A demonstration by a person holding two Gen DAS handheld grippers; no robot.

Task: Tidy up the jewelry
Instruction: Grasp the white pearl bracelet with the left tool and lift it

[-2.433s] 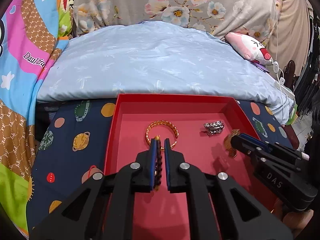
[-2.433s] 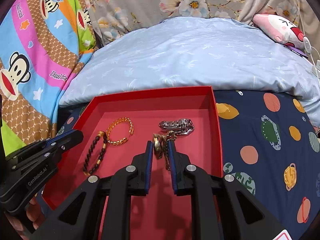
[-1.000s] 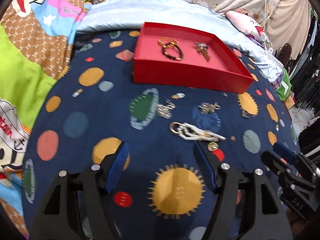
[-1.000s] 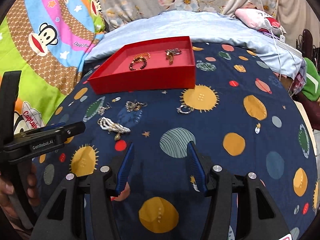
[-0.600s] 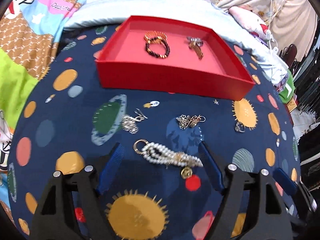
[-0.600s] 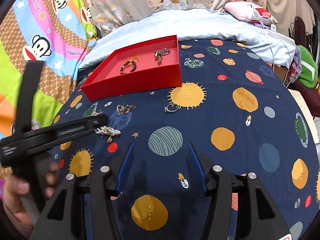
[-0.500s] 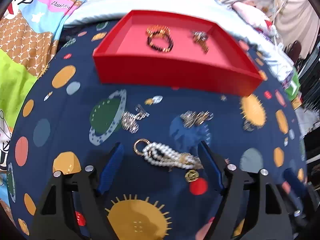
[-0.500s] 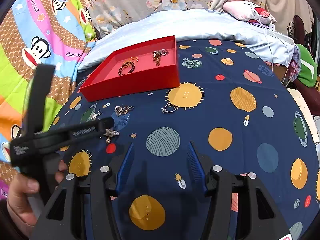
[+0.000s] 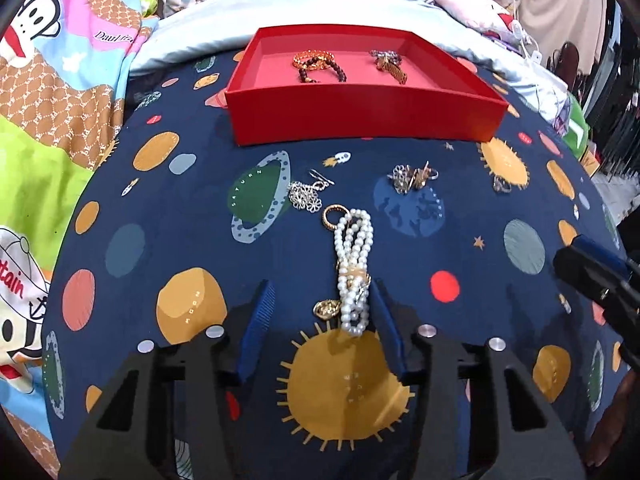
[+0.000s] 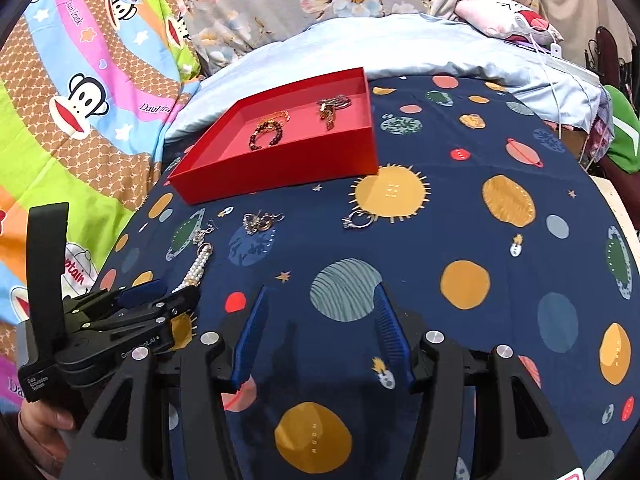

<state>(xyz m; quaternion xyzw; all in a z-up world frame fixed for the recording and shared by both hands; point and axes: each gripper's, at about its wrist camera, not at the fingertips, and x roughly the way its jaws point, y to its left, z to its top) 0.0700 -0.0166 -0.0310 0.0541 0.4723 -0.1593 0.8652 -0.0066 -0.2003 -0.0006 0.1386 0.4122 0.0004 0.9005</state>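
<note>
A pearl bracelet [image 9: 353, 256] with a gold ring and charm lies on the navy planet-print cloth, its near end between the open fingers of my left gripper [image 9: 320, 312]. It also shows in the right wrist view [image 10: 196, 268]. A red tray [image 9: 360, 116] at the back holds a bead bracelet [image 9: 320, 68], a gold bangle and a chain piece [image 9: 390, 65]. My right gripper [image 10: 320, 320] is open and empty over bare cloth. Loose on the cloth lie a silver flower piece [image 9: 306, 196], an earring cluster [image 9: 412, 176] and a ring [image 10: 358, 220].
A light blue pillow [image 10: 400, 44] and floral bedding lie behind the tray. A colourful monkey-print blanket [image 10: 80, 100] borders the cloth on the left. The cloth's right edge drops off near a green item [image 10: 620, 136].
Both grippers released jewelry in the tray, opened and pulled back to the near cloth. My left gripper then moved in and turned around the pearl bracelet, which now lies lengthwise between its fingers.
</note>
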